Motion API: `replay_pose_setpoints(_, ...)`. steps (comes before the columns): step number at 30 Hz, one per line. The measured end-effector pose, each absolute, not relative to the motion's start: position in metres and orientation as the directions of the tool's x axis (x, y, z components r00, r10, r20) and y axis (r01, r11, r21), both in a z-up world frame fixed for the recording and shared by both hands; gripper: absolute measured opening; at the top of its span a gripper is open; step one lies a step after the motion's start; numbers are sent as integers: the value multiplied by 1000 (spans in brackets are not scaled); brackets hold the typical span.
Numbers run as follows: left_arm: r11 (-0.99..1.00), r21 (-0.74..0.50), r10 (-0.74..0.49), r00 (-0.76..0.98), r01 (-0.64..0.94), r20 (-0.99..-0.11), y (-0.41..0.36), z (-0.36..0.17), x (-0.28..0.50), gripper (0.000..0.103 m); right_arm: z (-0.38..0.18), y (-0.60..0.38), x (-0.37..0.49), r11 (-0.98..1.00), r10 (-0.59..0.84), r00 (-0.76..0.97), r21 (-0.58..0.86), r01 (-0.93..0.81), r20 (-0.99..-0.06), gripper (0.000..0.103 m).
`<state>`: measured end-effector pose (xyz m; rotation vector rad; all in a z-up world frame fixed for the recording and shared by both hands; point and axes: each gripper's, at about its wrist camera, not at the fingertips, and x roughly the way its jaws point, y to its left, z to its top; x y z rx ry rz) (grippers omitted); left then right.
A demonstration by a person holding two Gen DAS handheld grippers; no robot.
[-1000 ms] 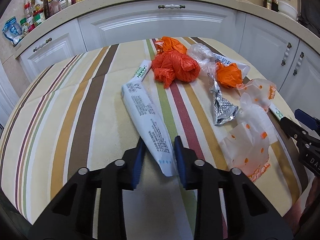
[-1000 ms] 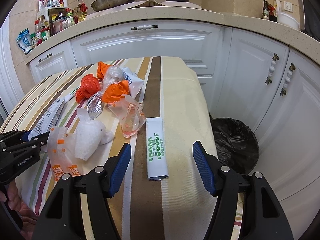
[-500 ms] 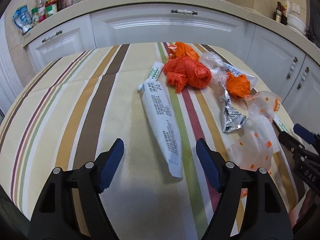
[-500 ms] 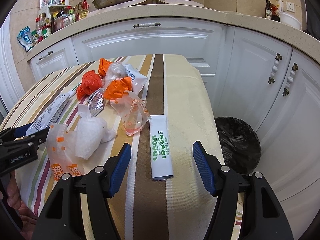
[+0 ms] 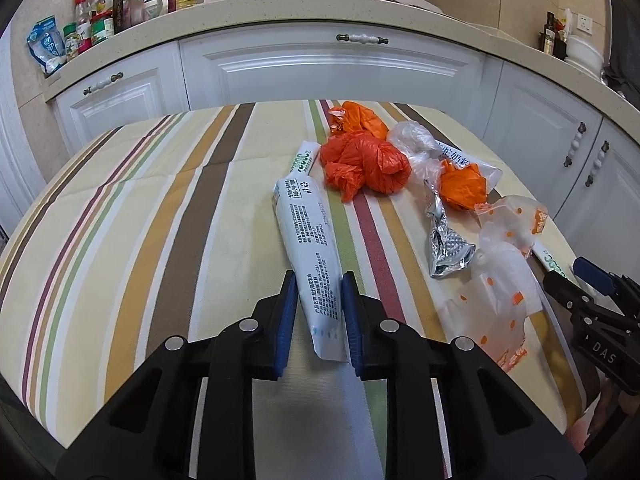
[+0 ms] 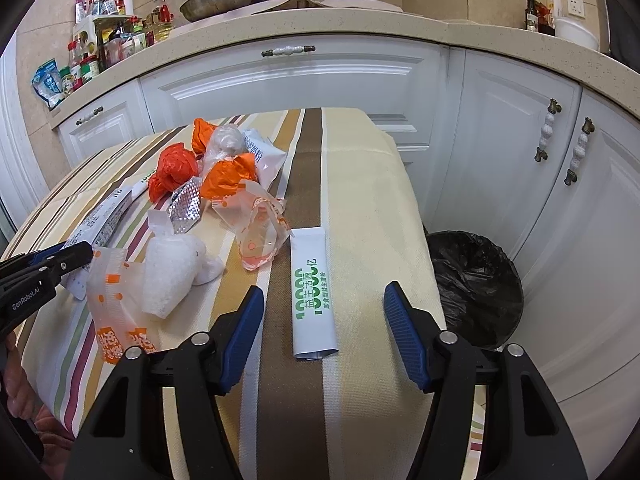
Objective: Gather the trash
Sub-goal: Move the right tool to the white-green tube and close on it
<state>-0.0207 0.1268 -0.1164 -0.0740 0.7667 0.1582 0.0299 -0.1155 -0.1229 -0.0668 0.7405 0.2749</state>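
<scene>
a: what changed at the striped cloth table [image 5: 120, 216]?

b: the left gripper [image 5: 319, 312], wide half a second ago, has shut narrow on the near end of the long white printed wrapper [image 5: 310, 236].

a: and the right gripper [image 6: 324, 328]?

b: still wide, straddling the white green-lettered sachet [image 6: 312, 300]. past the wrapper the crumpled orange plastic bag [image 5: 364, 164] waits; the black-lined bin [image 6: 476, 284] stands beside the table. first pickup looks secured.

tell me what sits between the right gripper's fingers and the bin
Nothing but bare striped tablecloth between the open right gripper and the black-lined bin, per the right wrist view.
</scene>
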Motion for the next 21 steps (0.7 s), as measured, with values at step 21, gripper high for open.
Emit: replay_pose_setpoints(21,987,62,152,748,-147,-646,117,-94,-41,21,-117,-118,13,953,252,720,37,-300,-646,19)
